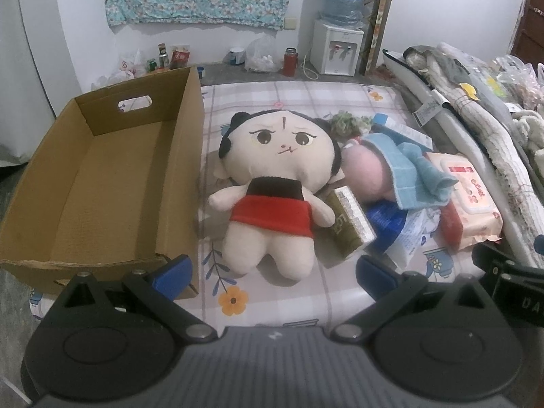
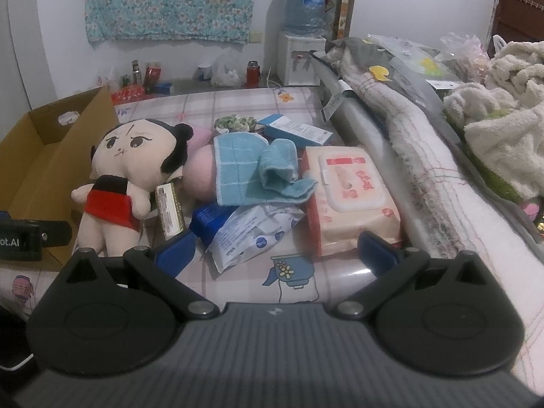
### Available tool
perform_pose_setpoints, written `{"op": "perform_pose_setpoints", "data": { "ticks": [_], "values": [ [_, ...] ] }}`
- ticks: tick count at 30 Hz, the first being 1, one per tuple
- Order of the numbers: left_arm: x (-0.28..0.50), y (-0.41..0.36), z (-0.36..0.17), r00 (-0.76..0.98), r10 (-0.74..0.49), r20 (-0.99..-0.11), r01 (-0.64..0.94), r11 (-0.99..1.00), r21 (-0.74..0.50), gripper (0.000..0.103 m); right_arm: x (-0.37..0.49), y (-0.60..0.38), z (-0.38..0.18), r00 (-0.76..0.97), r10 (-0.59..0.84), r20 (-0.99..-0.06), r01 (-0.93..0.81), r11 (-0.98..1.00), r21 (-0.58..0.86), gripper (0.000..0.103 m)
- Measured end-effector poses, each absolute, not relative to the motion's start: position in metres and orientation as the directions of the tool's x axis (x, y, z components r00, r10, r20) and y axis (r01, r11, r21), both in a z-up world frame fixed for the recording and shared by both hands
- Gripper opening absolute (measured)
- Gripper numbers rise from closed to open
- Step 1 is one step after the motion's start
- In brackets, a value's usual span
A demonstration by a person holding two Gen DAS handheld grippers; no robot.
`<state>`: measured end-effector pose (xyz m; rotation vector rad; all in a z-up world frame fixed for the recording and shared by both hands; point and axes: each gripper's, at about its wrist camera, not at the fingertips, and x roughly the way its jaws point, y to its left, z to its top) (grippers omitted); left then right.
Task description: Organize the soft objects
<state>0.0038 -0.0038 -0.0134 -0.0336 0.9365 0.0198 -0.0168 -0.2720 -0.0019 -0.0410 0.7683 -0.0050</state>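
Beside the empty box (image 1: 102, 176), both my left gripper (image 1: 272, 272) and right gripper (image 2: 275, 251) hang released; grabbing the doll (image 1: 272, 183) may drag the carton (image 1: 350, 224) leaning against it.

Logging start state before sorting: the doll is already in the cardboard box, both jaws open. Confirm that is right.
Not right. The doll lies on the bed beside the box, which holds nothing, as the left wrist view shows. Both sets of jaws are open, as stated.
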Motion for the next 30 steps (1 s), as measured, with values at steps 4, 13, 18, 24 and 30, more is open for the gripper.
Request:
{"op": "perform_pose_setpoints", "data": {
  "ticks": [4, 13, 18, 24, 30],
  "values": [
    [0.0044, -0.0017, -0.0134, 0.592, 0.004, -0.806, -0.036, 0.999, -0.022, 0.103, -0.0163, -0.2715, -0.0021, 0.718, -0.019, -0.696, -0.011, 0.999, -0.039, 0.102],
    [0.0045, 0.0, -0.0136, 0.592, 0.005, -0.806, -0.038, 0.999, -0.021, 0.103, -0.0156, -0.2708, -0.0022, 0.717, -0.019, -0.697, -0.011, 0.999, -0.039, 0.102],
    [0.0044, 0.0013, -0.0135, 0.593, 0.007, -0.805, -0.04, 0.999, -0.021, 0.103, -0.0153, -0.2705, -0.0023, 0.716, -0.019, -0.698, -0.012, 0.999, -0.039, 0.102],
    [0.0045, 0.0021, -0.0133, 0.593, 0.007, -0.805, -0.04, 0.999, -0.021, 0.103, -0.0149, -0.2697, -0.0022, 0.717, -0.018, -0.697, -0.013, 0.999, -0.04, 0.102],
    [0.0045, 0.0024, -0.0134, 0.593, 0.006, -0.805, -0.04, 0.999, -0.022, 0.103, -0.0142, -0.2689, -0.0027, 0.715, -0.019, -0.698, -0.013, 0.999, -0.04, 0.102]
  ]
}}
